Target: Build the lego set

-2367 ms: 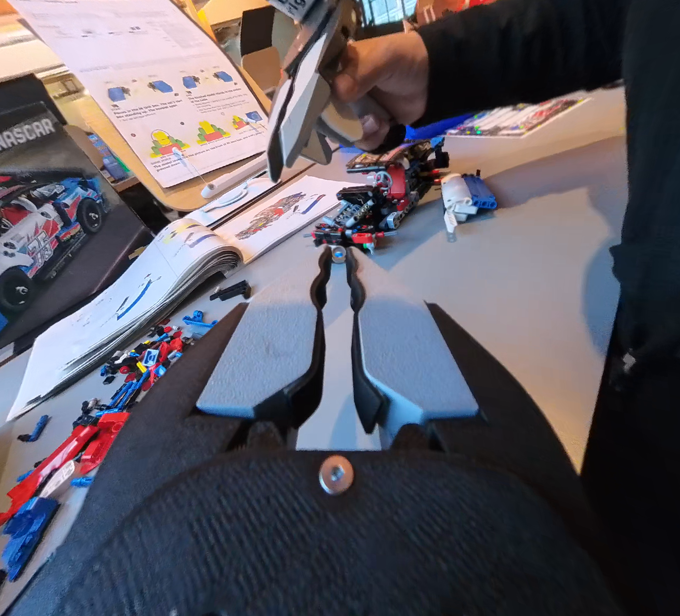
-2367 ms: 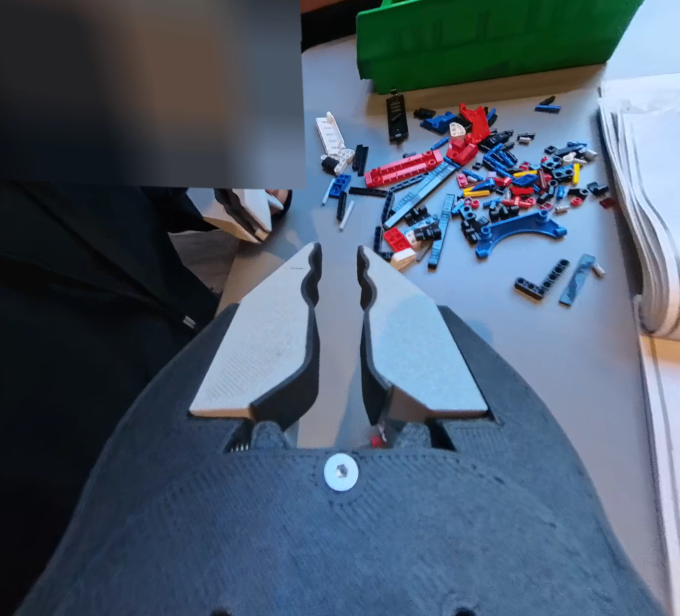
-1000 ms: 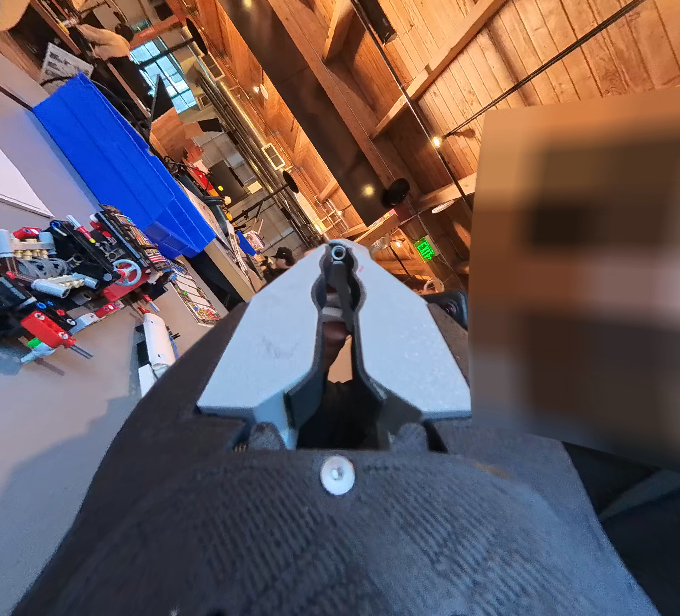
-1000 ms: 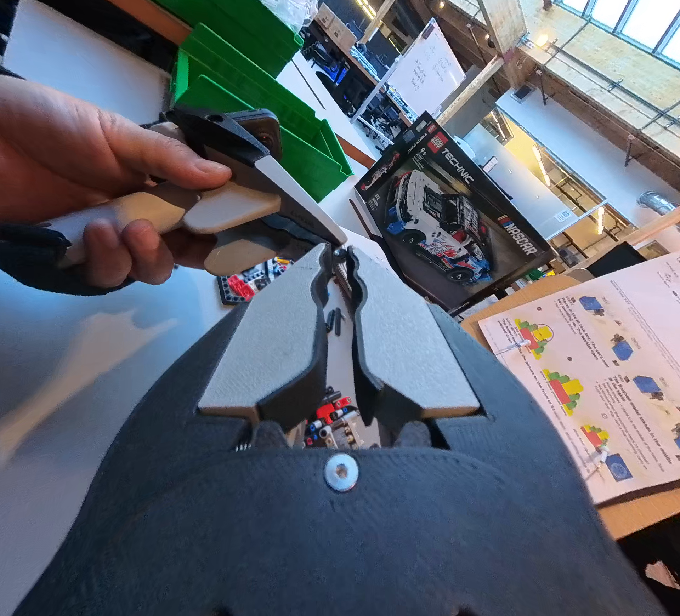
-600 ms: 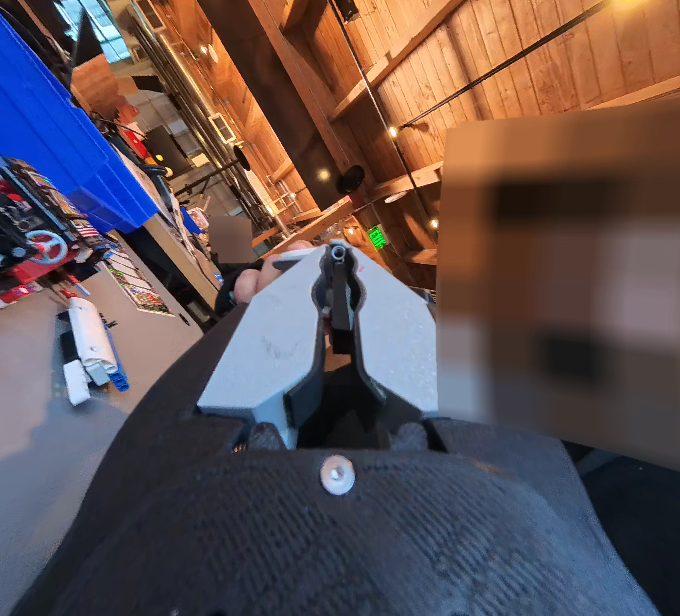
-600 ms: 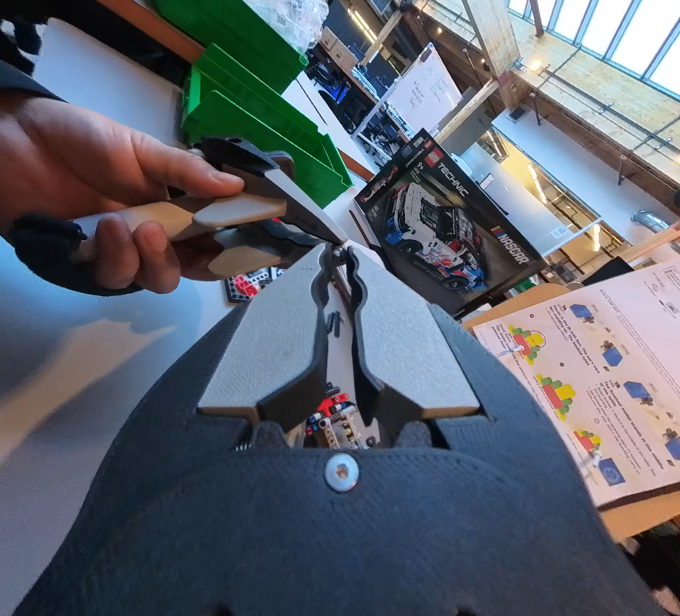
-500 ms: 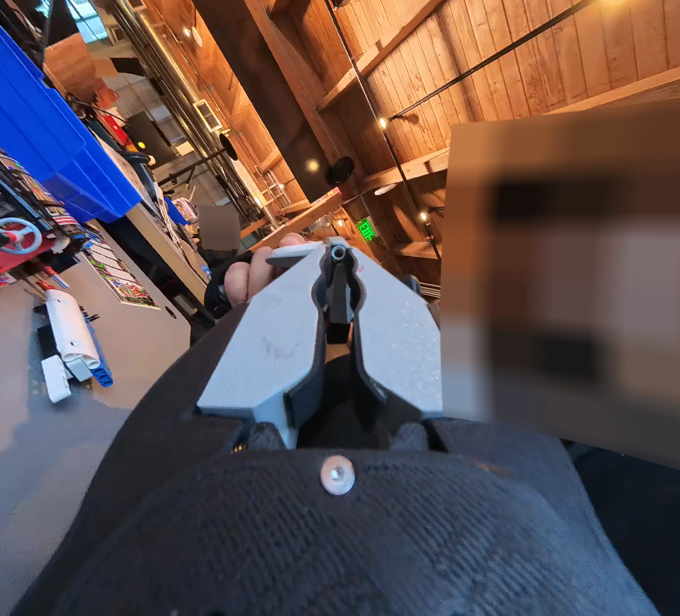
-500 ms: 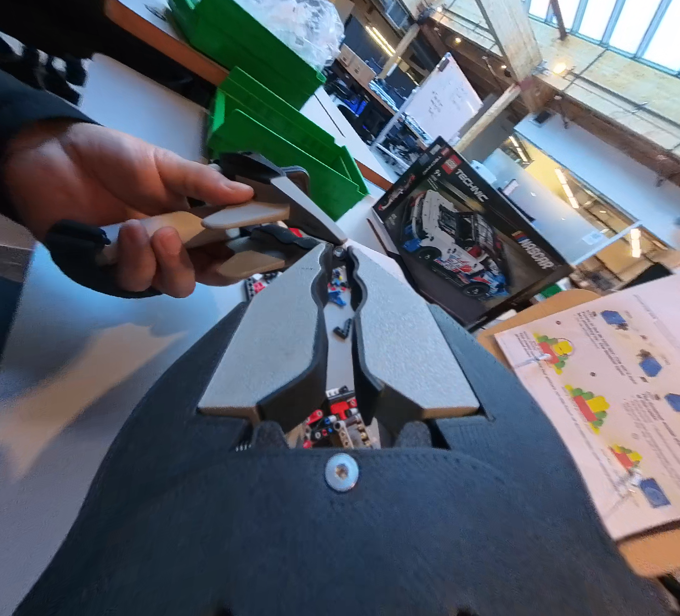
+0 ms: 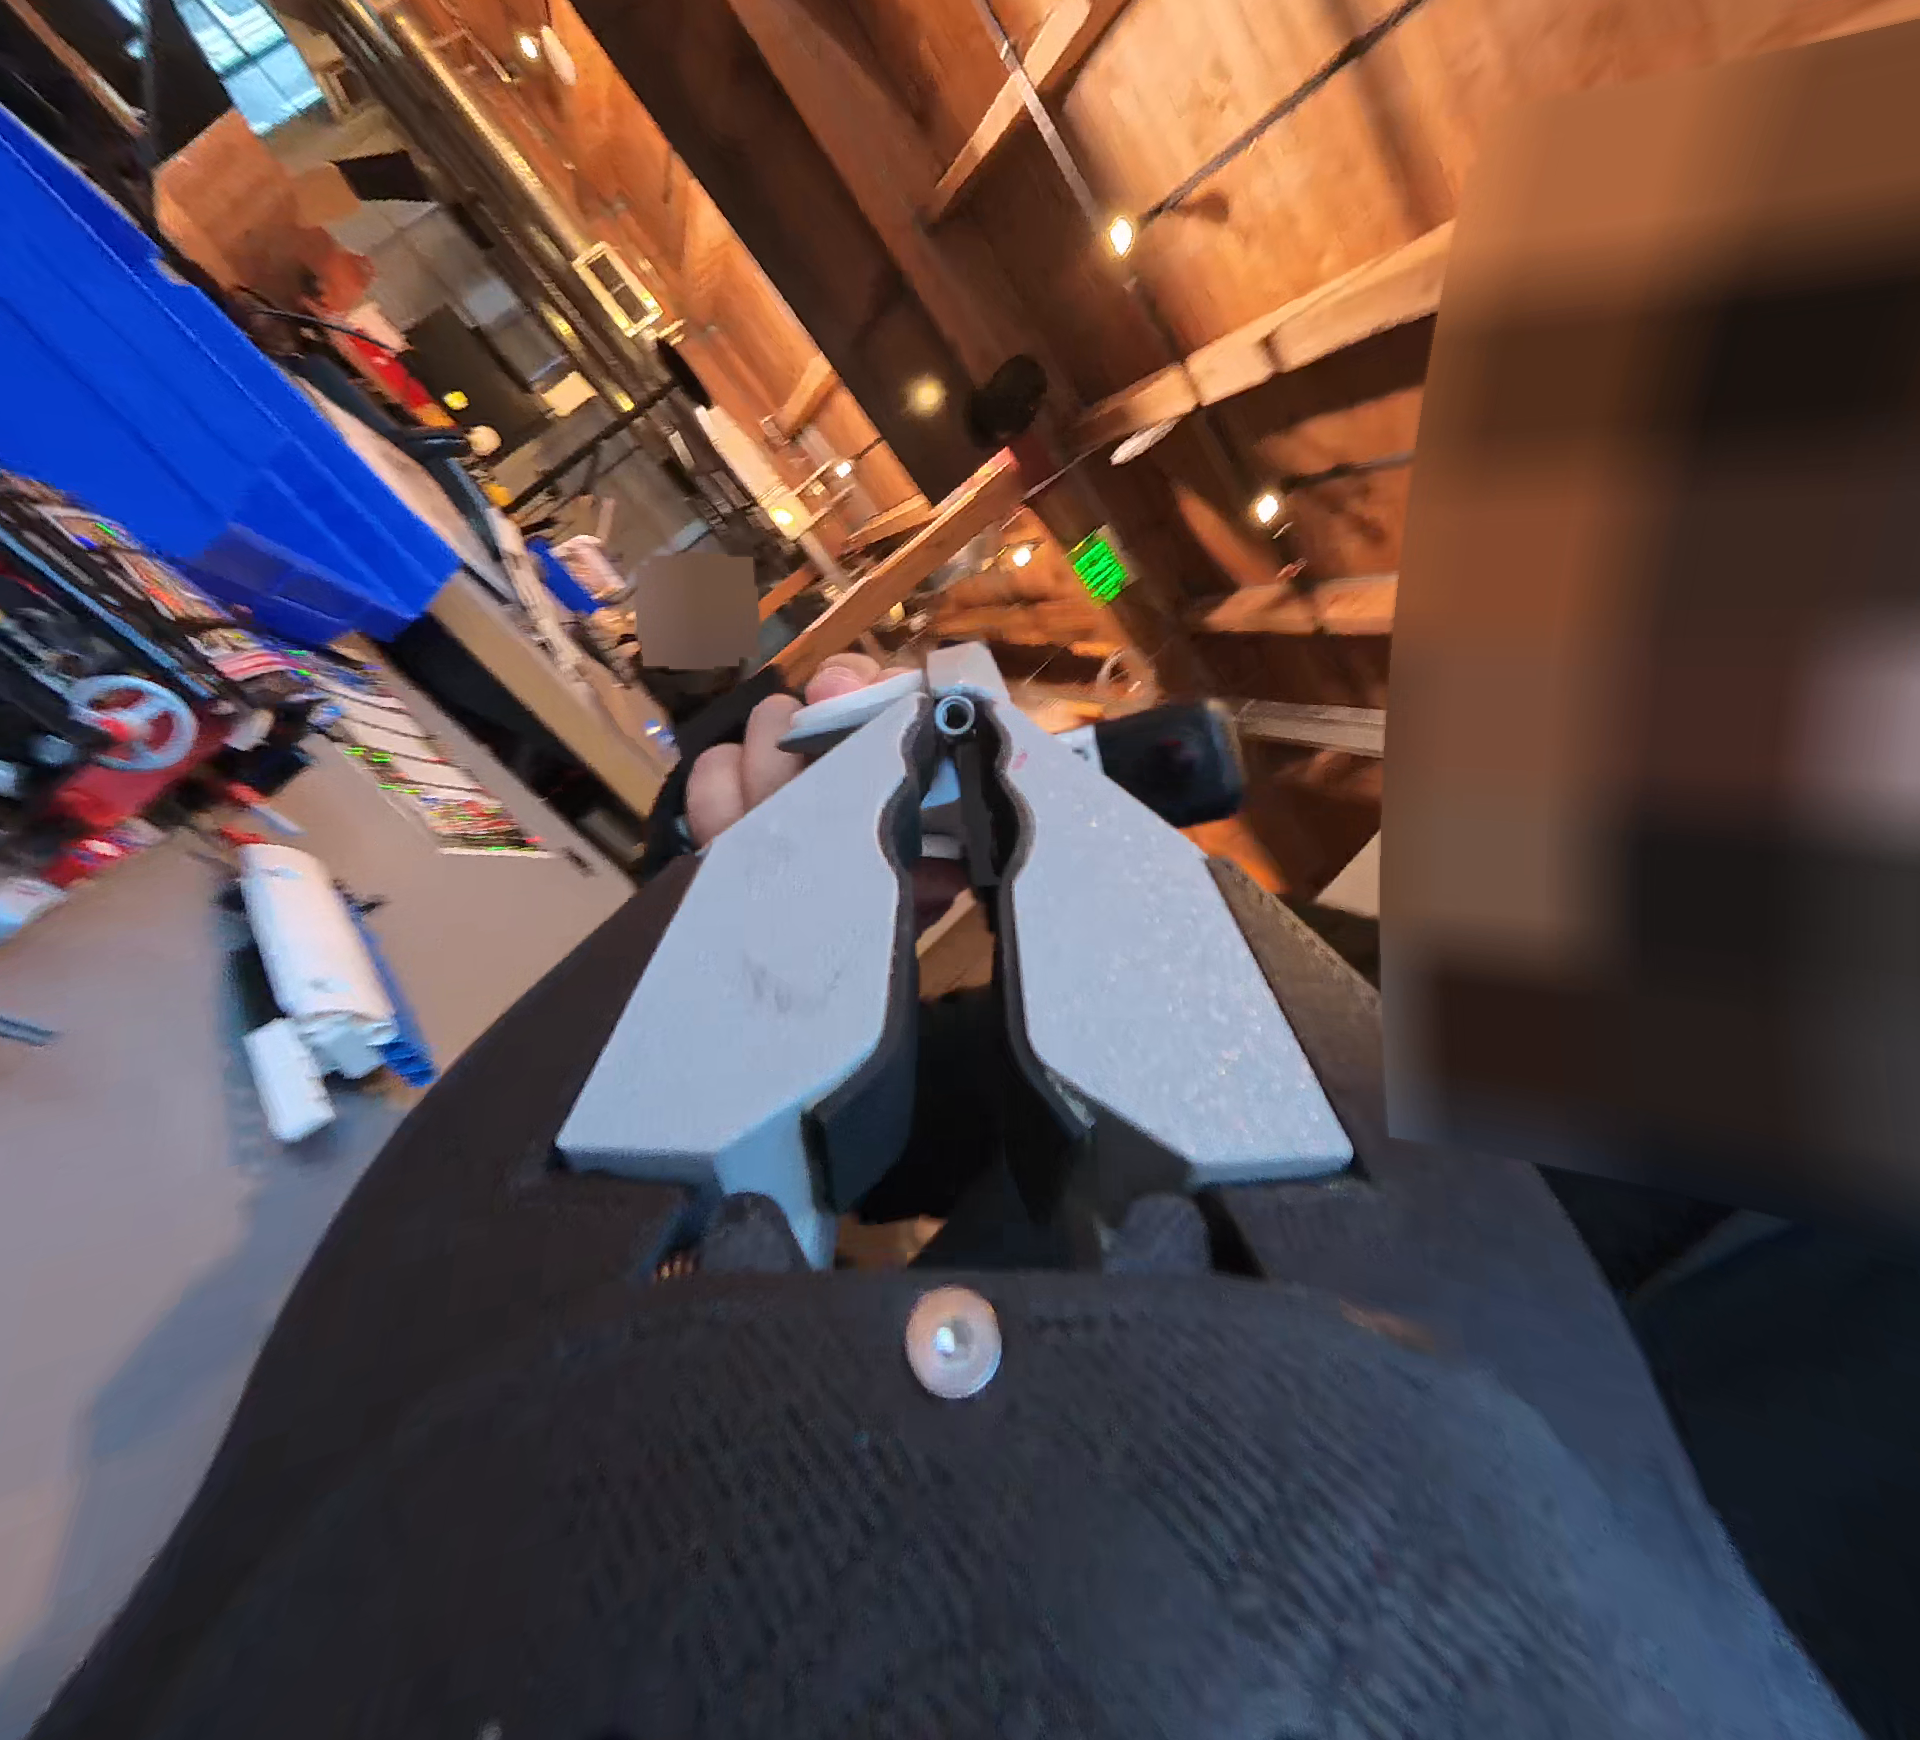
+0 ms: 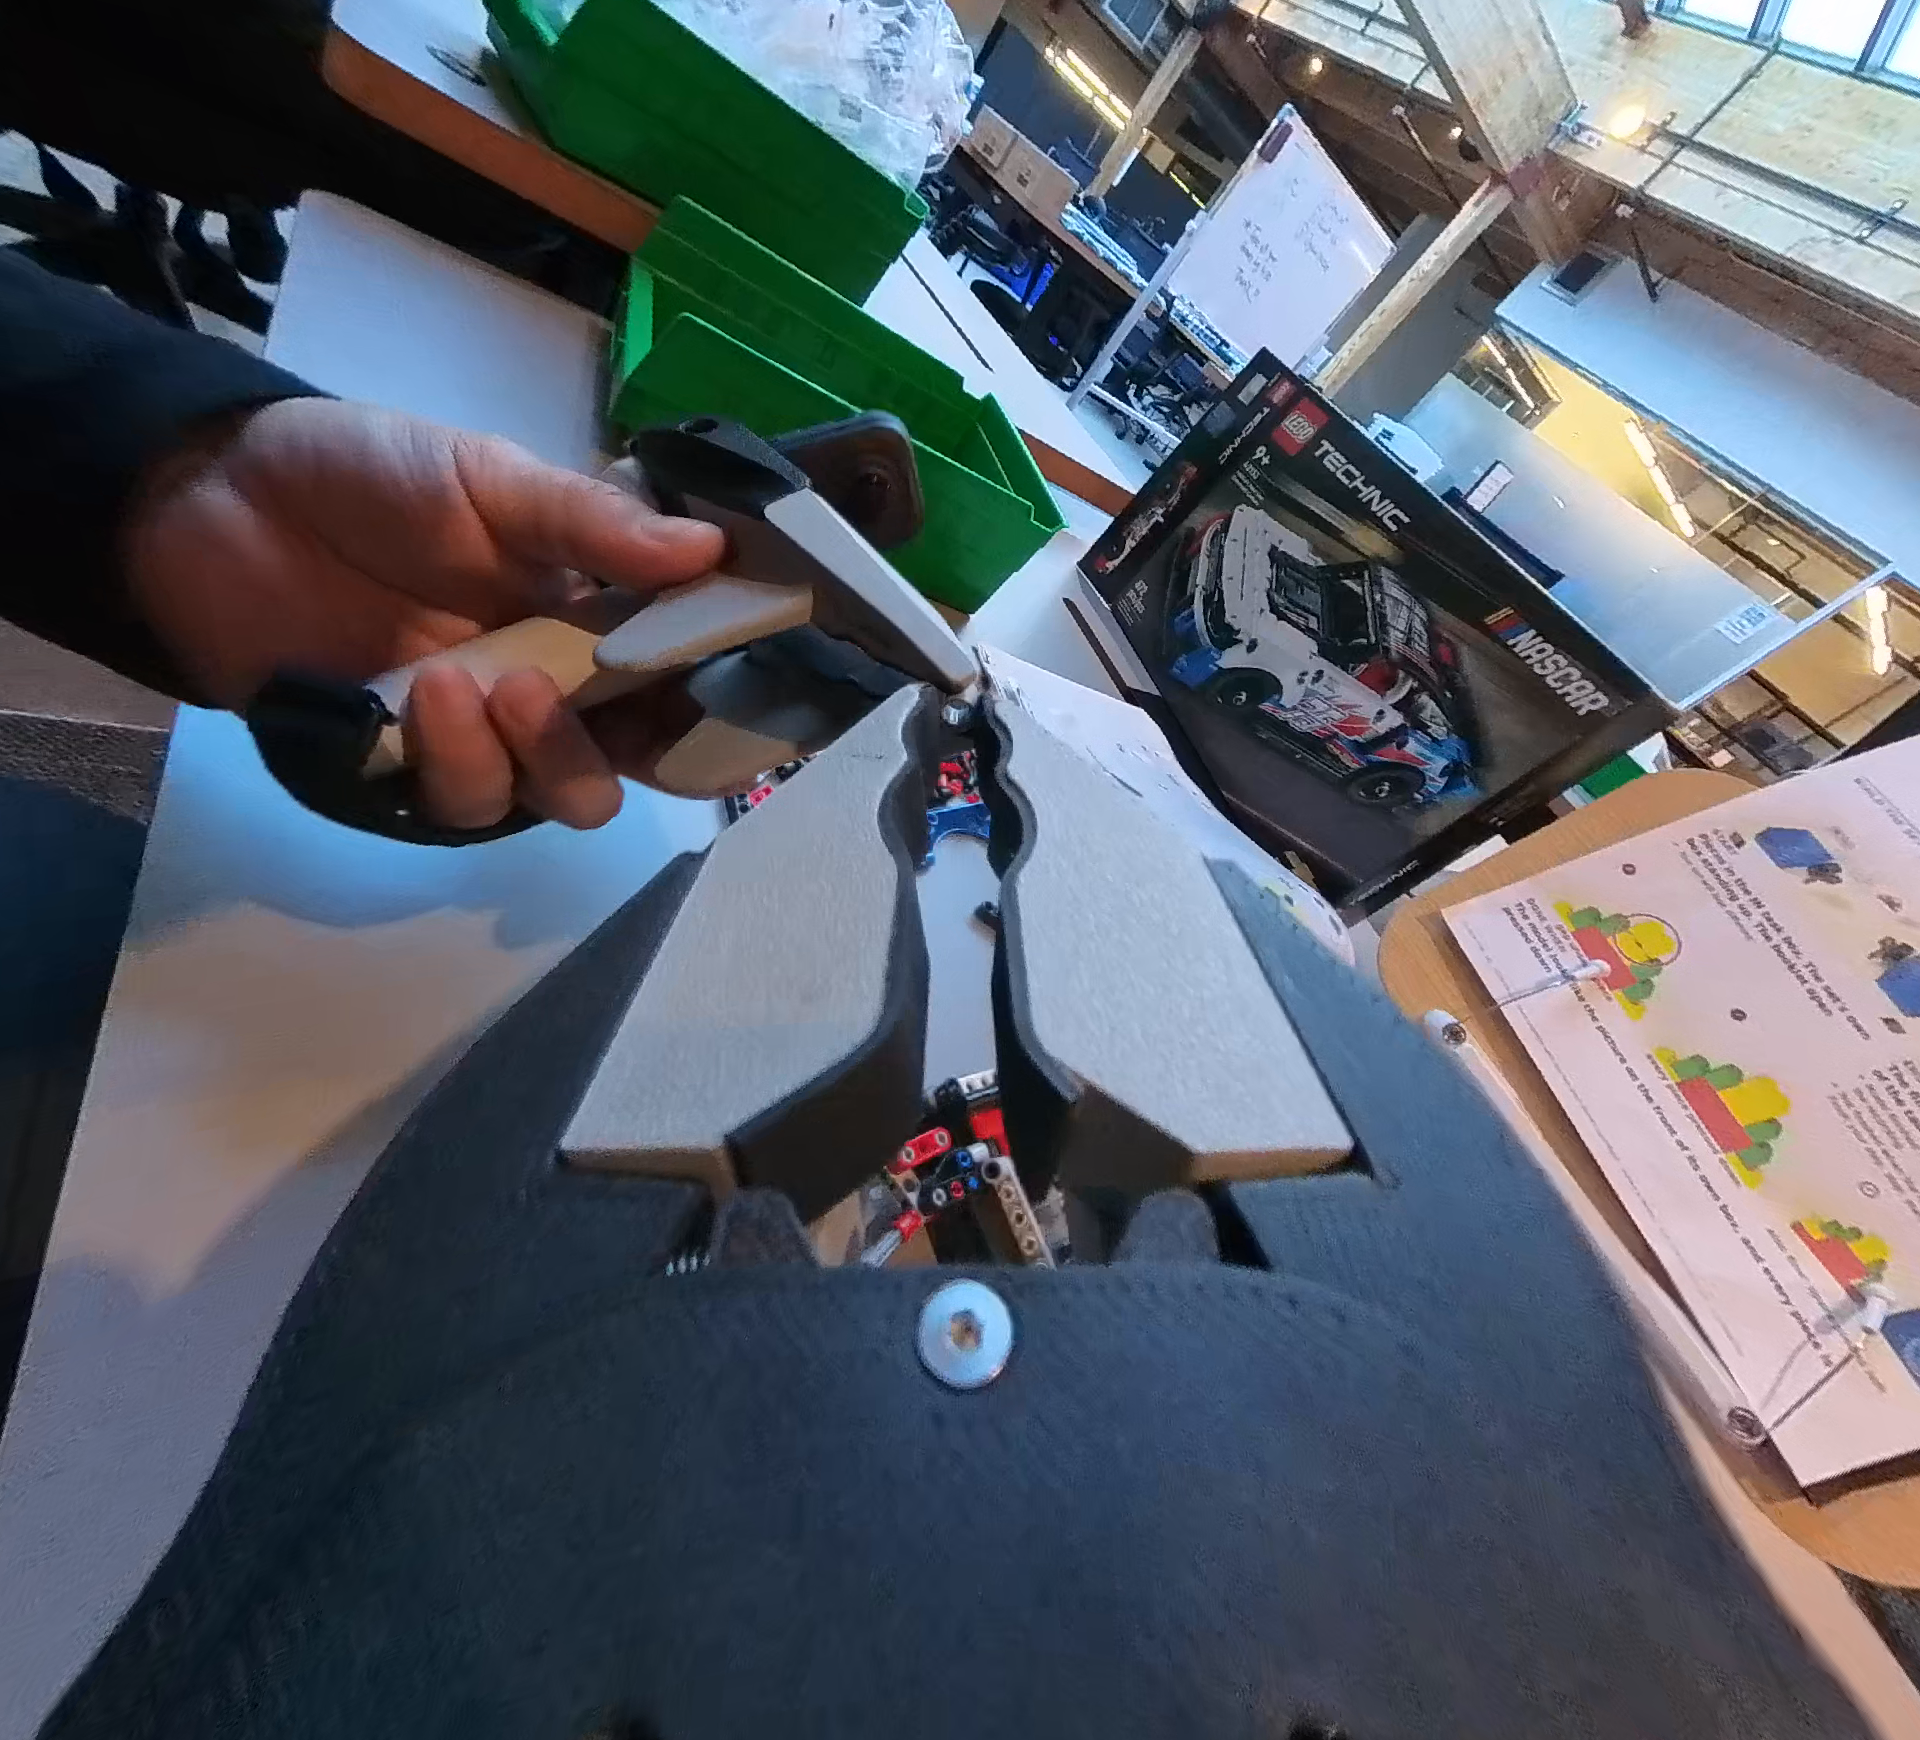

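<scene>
Above table: 2 grippers meet; left gripper (image 9: 954, 726) fingers clamp 1 grey pin (image 9: 954, 715), right gripper (image 10: 958, 722) fingers nearly together.

A small grey round pin (image 9: 954, 716), hollow at its end, sits raised above the table between the closed tips of the left gripper (image 9: 956, 734), beside a thin black piece (image 9: 977, 817) in the same gap. The part-built chassis (image 10: 961, 1171), black with red, white and blue pieces, lies on the table below. A white and blue sub-assembly (image 9: 312, 989) lies apart on the table.
</scene>
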`<state>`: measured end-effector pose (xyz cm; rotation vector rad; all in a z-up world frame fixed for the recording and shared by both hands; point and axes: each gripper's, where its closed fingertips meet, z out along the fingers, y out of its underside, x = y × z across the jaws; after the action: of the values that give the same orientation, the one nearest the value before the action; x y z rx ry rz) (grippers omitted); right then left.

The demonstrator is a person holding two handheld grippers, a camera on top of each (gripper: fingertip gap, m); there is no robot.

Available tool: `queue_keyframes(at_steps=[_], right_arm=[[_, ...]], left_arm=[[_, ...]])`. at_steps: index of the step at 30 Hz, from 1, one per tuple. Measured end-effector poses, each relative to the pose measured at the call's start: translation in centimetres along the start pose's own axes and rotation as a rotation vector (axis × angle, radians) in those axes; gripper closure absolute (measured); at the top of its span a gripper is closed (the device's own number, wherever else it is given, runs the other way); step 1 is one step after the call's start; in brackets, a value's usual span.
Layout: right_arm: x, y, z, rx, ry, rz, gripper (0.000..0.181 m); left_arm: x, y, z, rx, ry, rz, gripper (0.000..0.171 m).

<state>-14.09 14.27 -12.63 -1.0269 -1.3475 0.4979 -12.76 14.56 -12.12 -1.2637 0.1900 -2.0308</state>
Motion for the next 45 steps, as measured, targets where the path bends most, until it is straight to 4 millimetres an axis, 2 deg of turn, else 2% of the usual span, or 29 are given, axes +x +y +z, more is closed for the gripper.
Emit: queue_keyframes(at_steps=[1, 8, 11, 13, 15, 17, 18, 20, 22, 25, 28, 31, 34, 38, 45], right_arm=[[0.0, 0.0, 0.0, 0.003, -0.001, 0.007, 0.178], [0.9, 0.4, -0.7, 0.020, 0.017, 0.094, 0.178], [1.9, 1.9, -2.0, -0.031, 0.032, 0.152, 0.178], [3.2, 4.2, -4.1, -0.113, 0.059, 0.198, 0.177], [5.0, 7.9, -7.6, -0.247, 0.101, 0.263, 0.178], [5.9, 12.2, -11.9, -0.409, 0.093, 0.395, 0.178], [5.7, 14.3, -14.1, -0.487, 0.072, 0.476, 0.177], [5.0, 17.9, -17.8, -0.592, 0.033, 0.620, 0.178], [4.1, 19.9, -19.8, -0.619, -0.005, 0.720, 0.177], [2.7, 21.1, -20.4, -0.596, -0.078, 0.780, 0.177], [1.9, 22.0, -19.8, -0.588, -0.164, 0.762, 0.177], [1.3, 22.0, -18.8, -0.561, -0.273, 0.722, 0.177], [1.0, 22.2, -18.3, -0.559, -0.342, 0.626, 0.177], [1.0, 22.5, -18.5, -0.567, -0.400, 0.504, 0.177], [0.8, 22.1, -18.2, -0.594, -0.433, 0.354, 0.177]], left_arm=[[0.0, 0.0, 0.0, -0.019, -0.008, 0.018, 0.168], [0.3, -1.6, -1.0, -0.021, -0.001, 0.076, 0.171], [0.2, -2.0, -1.5, -0.066, -0.042, 0.156, 0.171], [-1.2, -0.9, -1.6, -0.194, -0.175, 0.283, 0.171], [-4.2, 0.9, -1.3, -0.387, -0.369, 0.416, 0.148], [-6.8, 3.3, -0.2, -0.601, -0.482, 0.516, 0.125], [-8.1, 4.5, 0.8, -0.685, -0.510, 0.553, 0.118], [-10.6, 6.7, 3.2, -0.814, -0.530, 0.618, 0.114], [-13.6, 8.3, 5.2, -0.909, -0.571, 0.663, 0.111], [-17.3, 10.6, 6.4, -1.053, -0.640, 0.664, 0.104], [-19.3, 11.8, 6.7, -1.110, -0.716, 0.680, 0.103], [-20.7, 12.3, 6.1, -1.155, -0.802, 0.702, 0.099], [-21.8, 13.1, 5.3, -1.206, -0.868, 0.695, 0.094], [-22.2, 13.1, 5.4, -1.209, -0.900, 0.753, 0.116], [-22.0, 14.1, 6.0, -1.205, -0.872, 0.756, 0.118]])
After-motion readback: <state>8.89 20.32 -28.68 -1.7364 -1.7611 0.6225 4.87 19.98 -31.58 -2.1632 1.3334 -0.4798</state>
